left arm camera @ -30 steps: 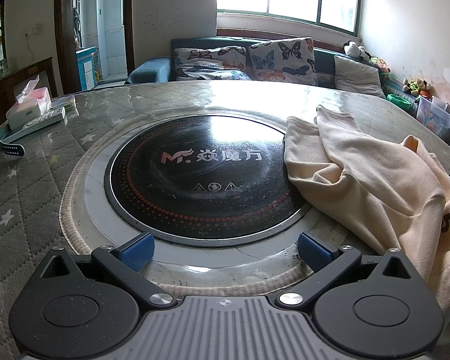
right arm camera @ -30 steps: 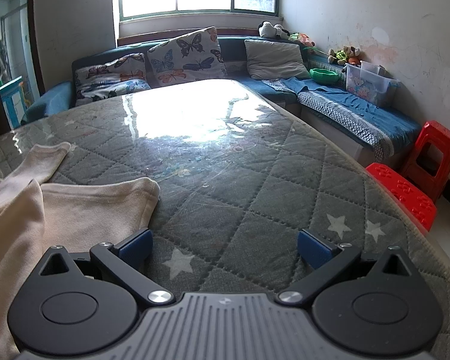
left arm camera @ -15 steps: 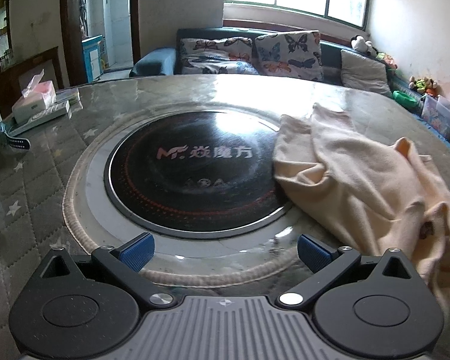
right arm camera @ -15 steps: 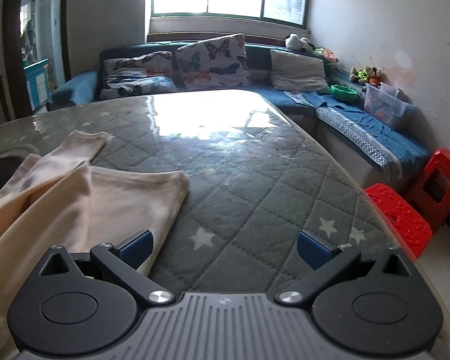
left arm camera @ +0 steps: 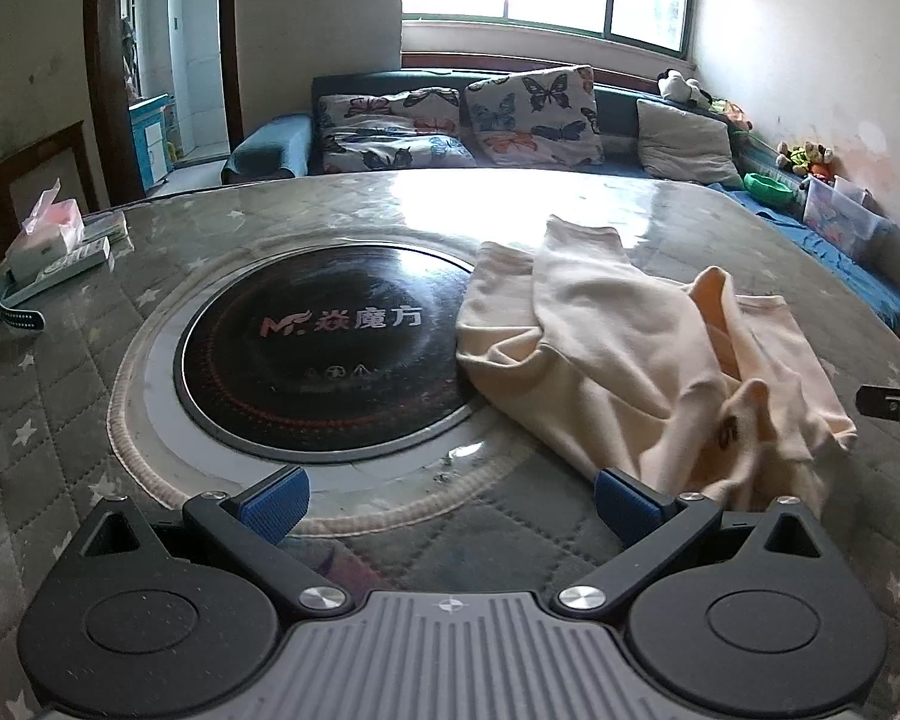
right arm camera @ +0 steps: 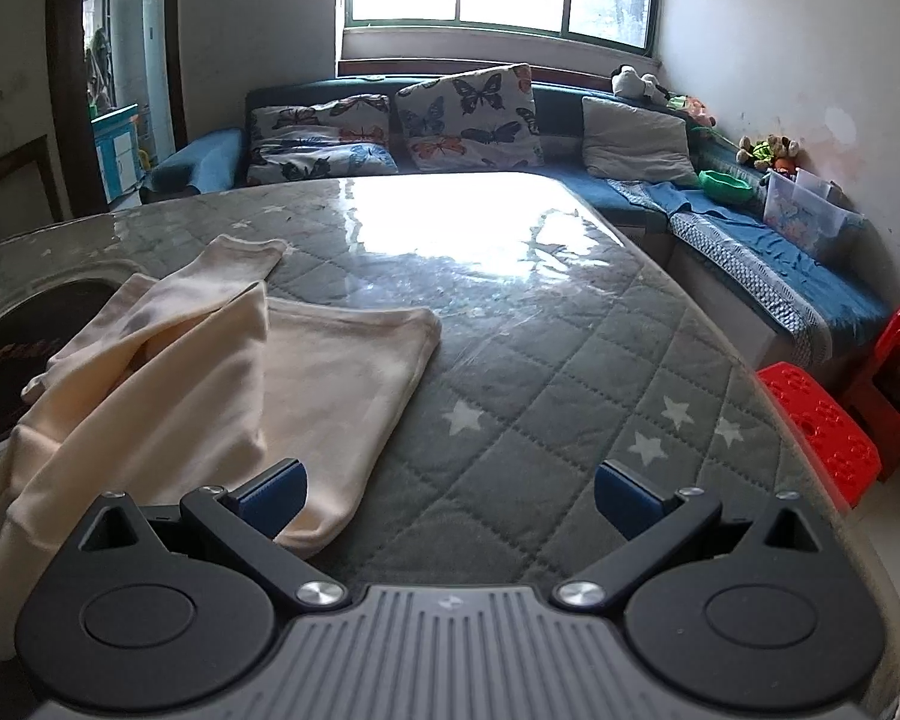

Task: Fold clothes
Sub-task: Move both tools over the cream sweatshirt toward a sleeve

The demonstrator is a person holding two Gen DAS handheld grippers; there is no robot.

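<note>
A cream sweatshirt (left arm camera: 642,354) lies crumpled on the quilted grey table cover (left arm camera: 60,372), its left part over the rim of the black round cooktop (left arm camera: 324,354). My left gripper (left arm camera: 447,501) is open and empty, hovering near the table's front edge, left of the garment's near hem. In the right wrist view the same sweatshirt (right arm camera: 210,384) spreads to the left, one sleeve reaching far back. My right gripper (right arm camera: 447,498) is open, its left fingertip (right arm camera: 273,495) just above the garment's near corner. The right gripper's tip shows at the left view's right edge.
A tissue box (left arm camera: 45,234), remote and wristband lie at the table's far left. A sofa with butterfly pillows (left arm camera: 531,117) runs behind the table. Red plastic stools (right arm camera: 834,426) stand off the table's right edge. Bare quilted cover (right arm camera: 570,372) stretches right of the garment.
Both grippers have drawn back and risen, so more of the table and the whole sweatshirt show. The garment looks more bunched, with a raised fold in its middle. Both stay open.
</note>
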